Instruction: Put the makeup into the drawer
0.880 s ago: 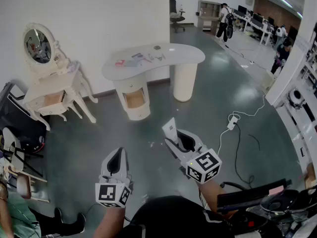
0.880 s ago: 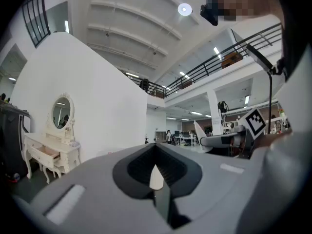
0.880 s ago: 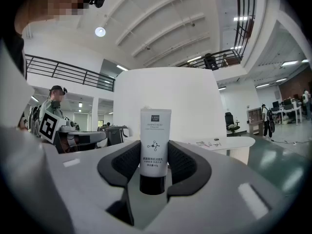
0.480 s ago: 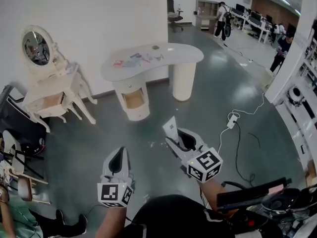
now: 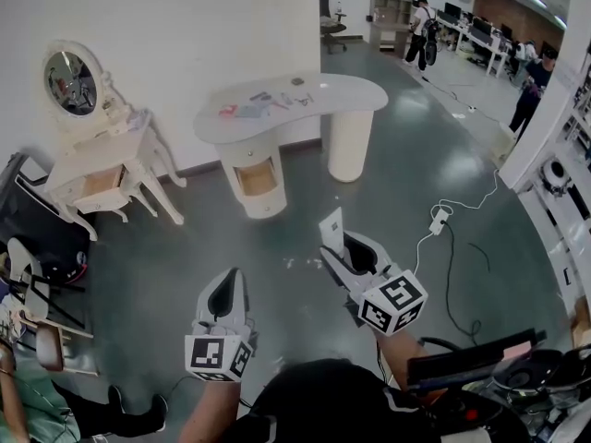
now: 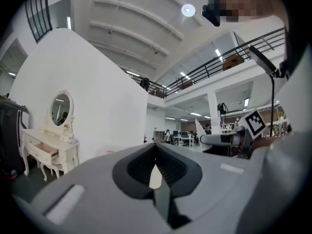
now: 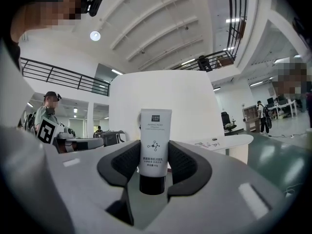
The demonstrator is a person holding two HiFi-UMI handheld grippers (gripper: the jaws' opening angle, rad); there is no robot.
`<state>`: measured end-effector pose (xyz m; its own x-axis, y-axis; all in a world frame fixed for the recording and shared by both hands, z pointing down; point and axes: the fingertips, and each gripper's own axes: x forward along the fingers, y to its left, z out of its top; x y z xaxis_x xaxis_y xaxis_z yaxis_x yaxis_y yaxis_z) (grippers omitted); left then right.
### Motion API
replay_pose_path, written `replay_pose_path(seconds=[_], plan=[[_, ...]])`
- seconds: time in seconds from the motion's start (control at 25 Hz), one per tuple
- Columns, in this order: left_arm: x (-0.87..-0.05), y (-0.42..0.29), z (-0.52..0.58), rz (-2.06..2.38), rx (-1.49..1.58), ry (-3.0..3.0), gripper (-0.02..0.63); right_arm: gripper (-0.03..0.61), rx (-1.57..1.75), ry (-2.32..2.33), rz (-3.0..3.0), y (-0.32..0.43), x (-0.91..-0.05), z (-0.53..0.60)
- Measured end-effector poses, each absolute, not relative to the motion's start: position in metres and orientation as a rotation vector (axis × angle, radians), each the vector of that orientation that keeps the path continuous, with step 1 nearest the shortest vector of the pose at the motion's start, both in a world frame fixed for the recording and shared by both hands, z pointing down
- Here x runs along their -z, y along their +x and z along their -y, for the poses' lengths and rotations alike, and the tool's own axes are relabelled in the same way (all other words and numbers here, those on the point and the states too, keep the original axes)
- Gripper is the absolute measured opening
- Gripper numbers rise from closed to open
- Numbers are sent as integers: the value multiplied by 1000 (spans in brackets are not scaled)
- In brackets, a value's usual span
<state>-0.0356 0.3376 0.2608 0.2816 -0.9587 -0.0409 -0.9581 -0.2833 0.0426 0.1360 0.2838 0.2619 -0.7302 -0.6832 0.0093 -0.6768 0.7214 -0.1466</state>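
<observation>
My right gripper [image 5: 343, 250] is shut on a white makeup tube [image 5: 331, 230] with a black cap. The tube [image 7: 155, 143] stands upright between the jaws of the right gripper [image 7: 155, 168], cap down. My left gripper [image 5: 227, 289] is held level beside it, shut and empty [image 6: 156, 172]. Ahead stands a white curved table [image 5: 314, 95] whose round pedestal has an open drawer [image 5: 258, 179]. At the left a white dressing table [image 5: 88, 169] with an oval mirror also shows an open drawer [image 5: 100, 185] [image 6: 43, 149].
Small items lie on the curved table's top [image 5: 257, 106]. A white power strip [image 5: 438, 220] and black cables lie on the grey floor at the right. A black chair [image 5: 32, 238] and clutter fill the left edge. People stand far off at the back right.
Both grippers keep their pose and the tube stays gripped. The head view has shifted a little, with the right gripper and the tables sitting slightly further right.
</observation>
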Motion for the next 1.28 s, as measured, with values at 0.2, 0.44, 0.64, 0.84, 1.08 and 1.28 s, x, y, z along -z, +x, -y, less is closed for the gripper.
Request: replay_pose_path(seconds=[0.2,0.44,0.64,0.84,1.08,1.28], plan=[[-261,-19,-343,1822,97,2531,0,179,242,-1143,-2884,149,-263,-288],[-262,-1,-337,1763,81,2572,0,178,226,-1201,-2885,165,-264,-286],[-262,2,-339,1748,77,2581,0,179,226,-1191,-2881,165,-262,-289],[-260,-1,-340,1750,69,2573,0,179,215,-1177,-2881,163,-256,-288],[-263,-9,-345,1754,62,2550,0,179,223,-1146,-2896,153,-255,-293],[-260,-20,-346,1770,45,2551,0,179,218,-1108,-2896,140,-255,-294]])
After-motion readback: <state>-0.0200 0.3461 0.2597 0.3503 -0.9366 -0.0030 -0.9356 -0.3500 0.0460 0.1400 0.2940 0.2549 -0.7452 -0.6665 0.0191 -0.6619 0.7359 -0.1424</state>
